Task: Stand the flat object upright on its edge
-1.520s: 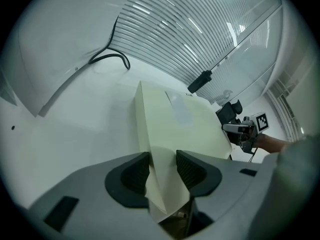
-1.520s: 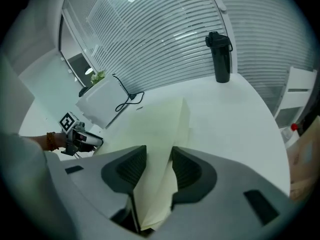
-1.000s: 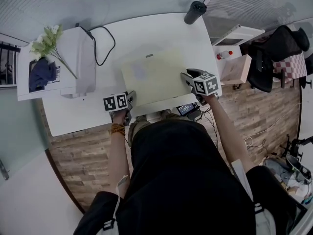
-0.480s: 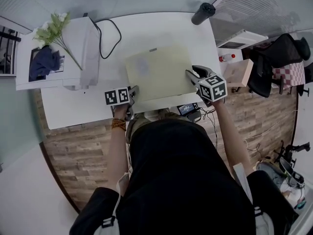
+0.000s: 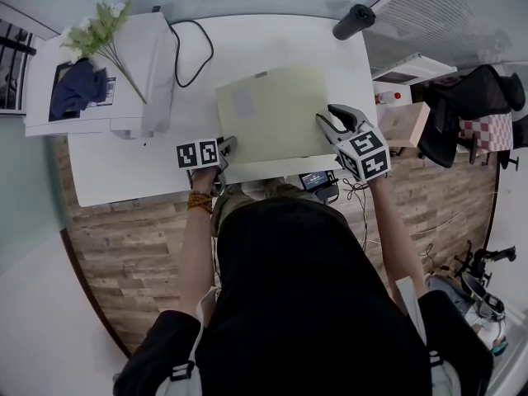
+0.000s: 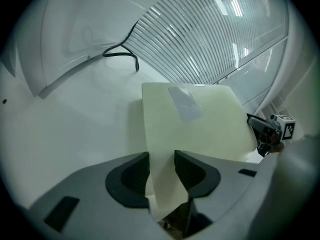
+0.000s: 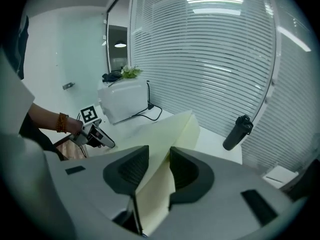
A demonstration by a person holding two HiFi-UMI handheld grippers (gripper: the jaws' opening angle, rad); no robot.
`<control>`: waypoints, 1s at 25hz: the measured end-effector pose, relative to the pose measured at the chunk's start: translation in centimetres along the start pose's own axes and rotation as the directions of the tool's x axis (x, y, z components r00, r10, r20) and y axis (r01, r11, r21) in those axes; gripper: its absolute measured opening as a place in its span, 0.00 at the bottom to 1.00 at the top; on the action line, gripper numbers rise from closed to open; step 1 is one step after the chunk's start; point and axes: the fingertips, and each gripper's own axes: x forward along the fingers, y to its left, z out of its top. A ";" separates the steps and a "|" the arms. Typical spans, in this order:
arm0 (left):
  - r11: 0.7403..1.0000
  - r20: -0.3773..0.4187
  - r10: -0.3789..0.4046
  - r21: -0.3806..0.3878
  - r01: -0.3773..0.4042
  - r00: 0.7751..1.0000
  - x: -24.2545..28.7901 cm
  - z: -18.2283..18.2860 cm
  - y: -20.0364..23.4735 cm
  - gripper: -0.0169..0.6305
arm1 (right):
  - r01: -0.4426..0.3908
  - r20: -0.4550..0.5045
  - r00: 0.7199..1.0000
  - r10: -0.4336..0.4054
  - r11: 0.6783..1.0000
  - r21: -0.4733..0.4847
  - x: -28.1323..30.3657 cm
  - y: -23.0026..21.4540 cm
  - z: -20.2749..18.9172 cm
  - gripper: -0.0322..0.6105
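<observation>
A pale yellow flat board (image 5: pixel 272 114) with a grey label lies tilted over the white table (image 5: pixel 124 172), its right side raised. My left gripper (image 5: pixel 224 148) holds its near left corner; the jaws have just been closing, and the board (image 6: pixel 200 129) fills the gap between the pads of that gripper (image 6: pixel 161 160). My right gripper (image 5: pixel 331 120) is shut on the board's right edge, held above the table. In the right gripper view the board (image 7: pixel 172 131) runs up between the pads of the right gripper (image 7: pixel 159 156) toward the left gripper (image 7: pixel 100 136).
A white printer (image 5: pixel 107 81) with flowers (image 5: pixel 99 31) and a dark blue cloth (image 5: pixel 78 85) stands at the table's left. A black cable (image 5: pixel 194 52) loops behind the board. A dark bottle (image 5: pixel 353 21) stands at the far right corner. A chair (image 5: pixel 470 97) stands to the right.
My right gripper has risen and rolled with the board's right edge in it, so the board tilts up on that side. The left gripper has stayed at the near left corner.
</observation>
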 end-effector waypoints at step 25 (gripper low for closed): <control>0.990 -0.073 0.007 0.138 0.003 0.997 0.3 -0.5 -0.8 0.12 | 0.130 0.065 0.991 -0.114 0.926 -0.355 -1.9 6.8 7.5 0.23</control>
